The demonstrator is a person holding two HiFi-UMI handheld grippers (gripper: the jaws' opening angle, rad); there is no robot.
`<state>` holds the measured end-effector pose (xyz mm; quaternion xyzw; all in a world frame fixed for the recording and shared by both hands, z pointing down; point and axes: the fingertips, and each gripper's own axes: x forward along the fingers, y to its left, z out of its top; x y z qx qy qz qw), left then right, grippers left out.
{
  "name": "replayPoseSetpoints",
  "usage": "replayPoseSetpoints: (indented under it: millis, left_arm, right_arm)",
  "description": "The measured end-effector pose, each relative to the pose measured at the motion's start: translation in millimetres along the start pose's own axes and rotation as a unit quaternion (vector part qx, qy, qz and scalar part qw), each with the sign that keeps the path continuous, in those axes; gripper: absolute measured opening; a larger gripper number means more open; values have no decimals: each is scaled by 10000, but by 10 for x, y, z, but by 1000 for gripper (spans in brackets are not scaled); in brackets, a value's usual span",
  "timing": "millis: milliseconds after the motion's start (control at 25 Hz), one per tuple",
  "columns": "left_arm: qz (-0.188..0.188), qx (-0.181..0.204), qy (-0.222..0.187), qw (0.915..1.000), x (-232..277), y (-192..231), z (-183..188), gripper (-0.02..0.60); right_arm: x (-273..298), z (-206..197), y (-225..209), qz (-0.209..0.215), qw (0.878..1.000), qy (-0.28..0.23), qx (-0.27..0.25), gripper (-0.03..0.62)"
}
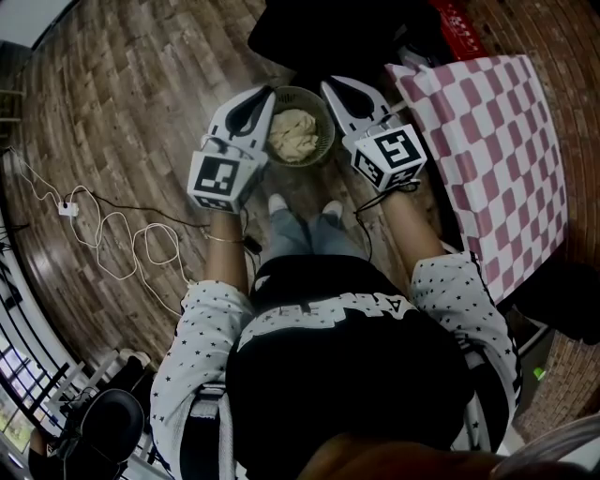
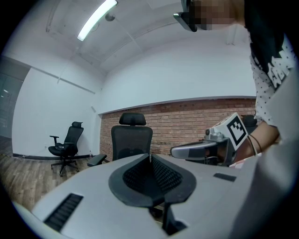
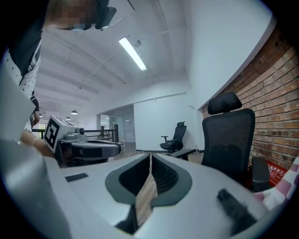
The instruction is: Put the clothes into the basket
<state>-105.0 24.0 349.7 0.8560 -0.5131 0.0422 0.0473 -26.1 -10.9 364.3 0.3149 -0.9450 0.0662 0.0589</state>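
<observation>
Cream crumpled clothes (image 1: 292,134) lie inside the round grey wire-mesh basket (image 1: 327,120), which stands at the upper centre of the head view on the wood-plank floor (image 1: 122,103). The left gripper (image 1: 263,97) and right gripper (image 1: 335,91) flank the basket rim. Each has its jaws closed together with nothing between them, as both gripper views confirm. The load appears already delivered. Whether the pink-and-white checked cloth (image 1: 497,150) at the right of the frame is a further garment or a table cover cannot be told. If it is to follow, good practice would be to part the jaws before approach, pinch a fold, carry it clear above the rim, and release over the centre without knocking the basket. No writing is legible: the white lettering on the person's black top (image 1: 328,314) is foreshortened, and print on the red object (image 1: 457,23) at the top edge is too small.
</observation>
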Motion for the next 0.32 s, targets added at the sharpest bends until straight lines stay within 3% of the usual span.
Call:
replayPoseSetpoints:
  millis: [320]
  left_arm:
    - [9, -1, -35, 10000, -110, -1, 51, 26]
  right_arm:
    - [-52, 52, 105, -25, 10000, 43, 57, 31]
